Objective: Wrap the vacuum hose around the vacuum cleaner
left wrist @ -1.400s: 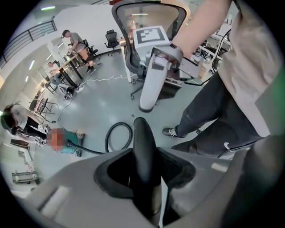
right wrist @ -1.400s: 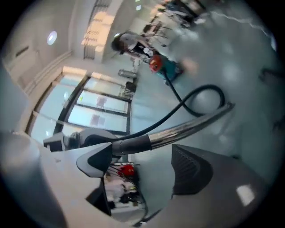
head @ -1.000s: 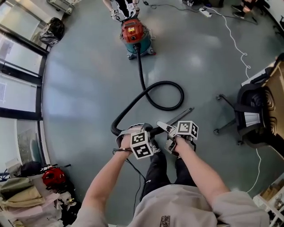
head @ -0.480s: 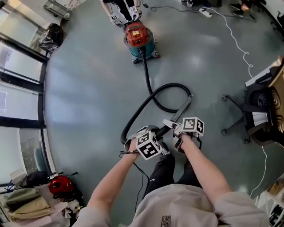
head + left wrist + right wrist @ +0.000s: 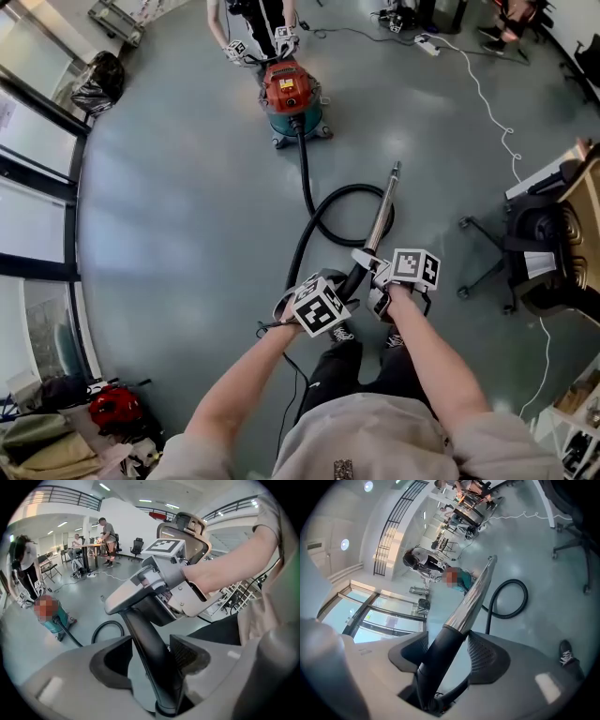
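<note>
One black hose (looped once) ends in a chrome wand.

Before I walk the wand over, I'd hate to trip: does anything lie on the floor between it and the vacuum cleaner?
Only the hose loop lies between the wand and the vacuum cleaner; a person stands just beyond it.

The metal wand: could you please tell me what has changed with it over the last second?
The wand swung from pointing rightward to pointing ahead, towards the vacuum cleaner. The right tongs have just been closing on its black cuff. The left tongs stay clamped on the black handle; the hose keeps its loop on the floor and the vacuum cleaner stands where it was.
</note>
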The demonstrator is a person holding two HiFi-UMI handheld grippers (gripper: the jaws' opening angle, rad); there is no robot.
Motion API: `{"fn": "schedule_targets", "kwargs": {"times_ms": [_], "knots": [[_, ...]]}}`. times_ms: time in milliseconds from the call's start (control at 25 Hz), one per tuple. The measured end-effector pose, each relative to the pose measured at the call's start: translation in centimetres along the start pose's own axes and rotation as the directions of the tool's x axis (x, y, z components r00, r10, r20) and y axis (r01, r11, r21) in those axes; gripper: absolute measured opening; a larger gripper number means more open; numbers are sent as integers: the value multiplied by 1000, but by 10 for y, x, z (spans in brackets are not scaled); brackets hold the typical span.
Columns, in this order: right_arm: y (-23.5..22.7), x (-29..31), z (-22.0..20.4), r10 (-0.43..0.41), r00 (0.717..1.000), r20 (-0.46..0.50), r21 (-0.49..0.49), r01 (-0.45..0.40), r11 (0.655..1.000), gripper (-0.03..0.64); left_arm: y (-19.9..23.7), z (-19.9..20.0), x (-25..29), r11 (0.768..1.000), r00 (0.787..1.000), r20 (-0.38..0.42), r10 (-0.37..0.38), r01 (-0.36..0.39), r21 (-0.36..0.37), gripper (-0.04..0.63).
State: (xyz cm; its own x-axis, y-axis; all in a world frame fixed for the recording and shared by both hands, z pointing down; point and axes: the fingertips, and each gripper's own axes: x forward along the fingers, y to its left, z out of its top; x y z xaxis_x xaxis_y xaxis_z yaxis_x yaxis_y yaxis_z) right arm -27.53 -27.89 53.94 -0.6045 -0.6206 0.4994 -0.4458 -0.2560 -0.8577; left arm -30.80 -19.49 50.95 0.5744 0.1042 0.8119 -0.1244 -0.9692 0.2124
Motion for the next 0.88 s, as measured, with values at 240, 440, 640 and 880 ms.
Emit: {"fn": "schedule_targets", "kwargs": {"times_ms": [240,440,640,880], "knots": [[3,-7,16,-1,1000,8,21,1,1000,253,2,20,5,997,995,78,-61,65,-46,262],[10,-10,30,8,999,-41,-35,-10,999,252,-1,36,12,969,975,111,-191,205,-137,267],[15,-17,51,42,990,-133,-131,-60,990,250,-8,59,37,926,941,93,-326,338,-166,271],[27,-32,94,67,957,-282,-280,-148,948,253,-3,114,62,905,924,101,-368,381,-190,273]]}}
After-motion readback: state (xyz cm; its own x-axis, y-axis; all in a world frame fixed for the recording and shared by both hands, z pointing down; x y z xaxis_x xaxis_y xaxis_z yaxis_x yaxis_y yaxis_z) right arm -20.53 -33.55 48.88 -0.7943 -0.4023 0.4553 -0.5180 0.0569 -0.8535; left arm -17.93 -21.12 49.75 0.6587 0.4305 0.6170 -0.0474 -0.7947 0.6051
